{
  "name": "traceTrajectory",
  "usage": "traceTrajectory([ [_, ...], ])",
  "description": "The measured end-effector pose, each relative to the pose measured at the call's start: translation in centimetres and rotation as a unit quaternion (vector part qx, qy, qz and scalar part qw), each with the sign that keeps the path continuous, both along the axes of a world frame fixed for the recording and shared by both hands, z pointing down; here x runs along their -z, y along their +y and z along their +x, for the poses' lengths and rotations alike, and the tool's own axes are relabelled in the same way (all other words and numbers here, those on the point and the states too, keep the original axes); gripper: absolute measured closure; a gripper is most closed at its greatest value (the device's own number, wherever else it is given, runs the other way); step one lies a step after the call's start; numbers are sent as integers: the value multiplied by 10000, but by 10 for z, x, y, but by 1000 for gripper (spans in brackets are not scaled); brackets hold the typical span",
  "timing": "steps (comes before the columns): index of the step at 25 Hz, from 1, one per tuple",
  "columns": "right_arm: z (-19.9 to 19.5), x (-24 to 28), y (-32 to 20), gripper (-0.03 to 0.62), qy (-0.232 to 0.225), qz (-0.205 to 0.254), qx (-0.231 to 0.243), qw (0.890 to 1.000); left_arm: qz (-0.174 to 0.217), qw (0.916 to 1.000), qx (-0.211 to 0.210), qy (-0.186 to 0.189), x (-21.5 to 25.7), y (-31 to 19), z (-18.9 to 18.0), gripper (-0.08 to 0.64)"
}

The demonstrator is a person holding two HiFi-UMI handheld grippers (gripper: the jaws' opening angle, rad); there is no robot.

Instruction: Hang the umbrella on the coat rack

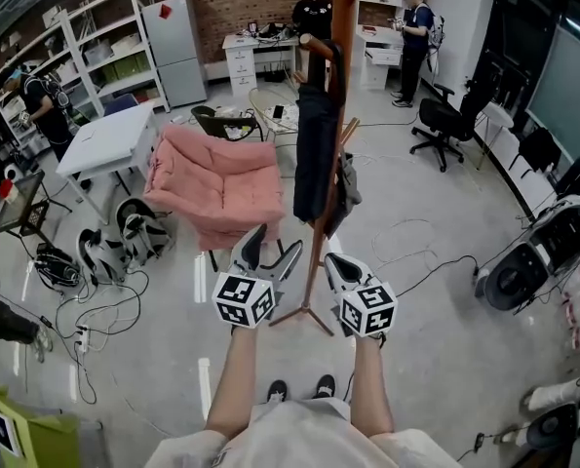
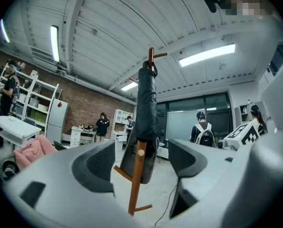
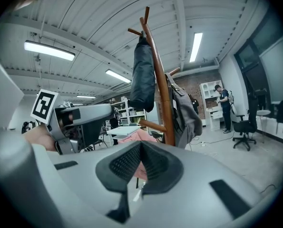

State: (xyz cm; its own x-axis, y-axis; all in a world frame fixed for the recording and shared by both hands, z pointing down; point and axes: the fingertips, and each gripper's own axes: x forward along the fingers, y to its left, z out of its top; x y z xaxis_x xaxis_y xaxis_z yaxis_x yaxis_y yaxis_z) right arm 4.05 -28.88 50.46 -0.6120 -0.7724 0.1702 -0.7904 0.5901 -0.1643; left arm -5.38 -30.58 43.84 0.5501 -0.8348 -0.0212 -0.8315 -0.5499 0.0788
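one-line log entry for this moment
umbrella: hanging on coat rack | left gripper: open, empty | right gripper: shut, empty

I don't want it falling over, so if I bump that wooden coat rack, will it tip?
Probably tippy: the coat rack is a tall slim pole on short splayed feet. The umbrella hangs high and a grey bag lower, so the load likely sits high and uneven. Being wood, it should lean whole, not flex.
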Motion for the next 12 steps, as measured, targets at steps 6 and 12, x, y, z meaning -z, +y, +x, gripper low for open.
traceTrajectory([
  [6, 4, -4, -1, 588, -15, -32, -33, 10000, -192, 9995, 95, 217, -22, 19, -11, 207],
  [12, 9, -6, 2, 588, 31, -54, -68, 10000, -387, 9991, 133, 125, -48, 41, -18, 207],
])
